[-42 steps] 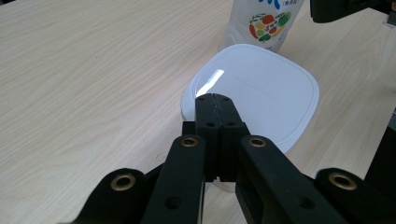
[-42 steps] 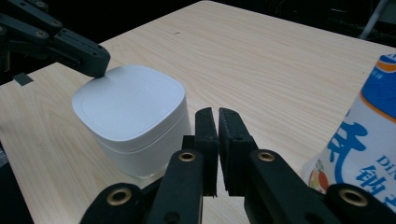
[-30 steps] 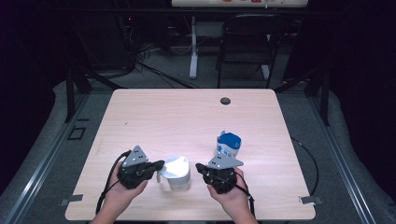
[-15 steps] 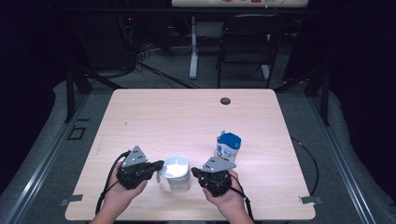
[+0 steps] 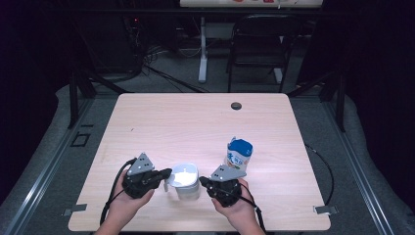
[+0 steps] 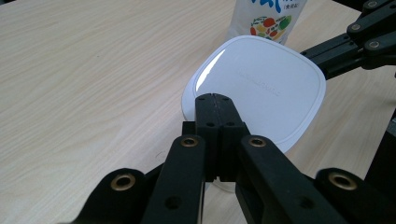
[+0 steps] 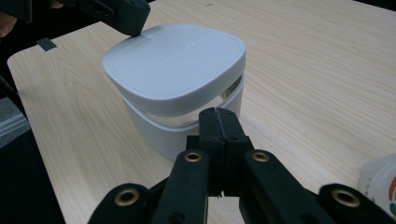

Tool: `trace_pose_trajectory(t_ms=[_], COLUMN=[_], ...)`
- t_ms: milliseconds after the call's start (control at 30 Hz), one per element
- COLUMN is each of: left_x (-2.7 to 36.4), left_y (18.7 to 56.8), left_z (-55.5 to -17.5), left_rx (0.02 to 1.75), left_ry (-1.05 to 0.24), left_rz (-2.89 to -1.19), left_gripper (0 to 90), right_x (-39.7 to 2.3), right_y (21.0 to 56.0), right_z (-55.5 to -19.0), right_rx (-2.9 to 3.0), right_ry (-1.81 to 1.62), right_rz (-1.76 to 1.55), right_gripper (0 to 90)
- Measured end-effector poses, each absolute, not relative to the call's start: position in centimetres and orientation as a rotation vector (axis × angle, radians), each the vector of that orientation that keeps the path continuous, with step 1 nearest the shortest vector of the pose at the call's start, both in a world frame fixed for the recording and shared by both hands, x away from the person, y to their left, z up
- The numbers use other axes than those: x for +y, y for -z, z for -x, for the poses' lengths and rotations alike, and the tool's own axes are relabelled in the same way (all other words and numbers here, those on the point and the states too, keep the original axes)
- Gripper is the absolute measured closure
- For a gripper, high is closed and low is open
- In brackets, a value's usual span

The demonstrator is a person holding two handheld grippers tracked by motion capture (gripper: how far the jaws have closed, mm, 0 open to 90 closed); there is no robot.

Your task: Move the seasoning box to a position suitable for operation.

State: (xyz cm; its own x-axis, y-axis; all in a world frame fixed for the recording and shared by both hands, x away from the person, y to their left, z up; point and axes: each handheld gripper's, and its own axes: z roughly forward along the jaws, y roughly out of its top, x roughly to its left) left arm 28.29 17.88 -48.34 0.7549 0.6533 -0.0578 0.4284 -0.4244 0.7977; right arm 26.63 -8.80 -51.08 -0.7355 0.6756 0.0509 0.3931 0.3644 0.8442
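The white container stands near the table's front edge, between the two grippers. From the high view its lid blends into its body and its shape is hard to read. The right gripper view shows more: a square, round-cornered lid sitting tilted on the body, with a dark gap under the lid's near edge. The container's base on the far side is hidden by the lid.

The left gripper sits just left of the container, its jaws pressed together with nothing between them; in the left gripper view the tips lie over the lid's near rim, and whether they touch it cannot be told. In the right gripper view that same gripper's dark tip shows at the lid's far corner.

The right gripper sits just right of the container, jaws also pressed flat together and holding nothing; in its own view the tips point at the container's wall just below the lid.

Behind and right of the container stands a blue-topped pouch. The left gripper view cuts it off, showing its printed lower part alone; the right gripper view shows a corner.
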Motion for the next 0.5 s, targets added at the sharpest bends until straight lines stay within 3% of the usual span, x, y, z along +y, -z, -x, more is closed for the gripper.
trace_pose_trajectory(t_ms=[500], left_x=[17.9], left_y=[48.34], left_z=[-28.28], left_rx=[0.81], left_ry=[-0.33], left_rz=[-2.083], left_gripper=[90.0], right_x=[-8.51], right_y=[51.08], right_z=[-26.59], right_rx=[2.349], right_ry=[-1.296], right_rz=[-0.923], right_gripper=[90.0])
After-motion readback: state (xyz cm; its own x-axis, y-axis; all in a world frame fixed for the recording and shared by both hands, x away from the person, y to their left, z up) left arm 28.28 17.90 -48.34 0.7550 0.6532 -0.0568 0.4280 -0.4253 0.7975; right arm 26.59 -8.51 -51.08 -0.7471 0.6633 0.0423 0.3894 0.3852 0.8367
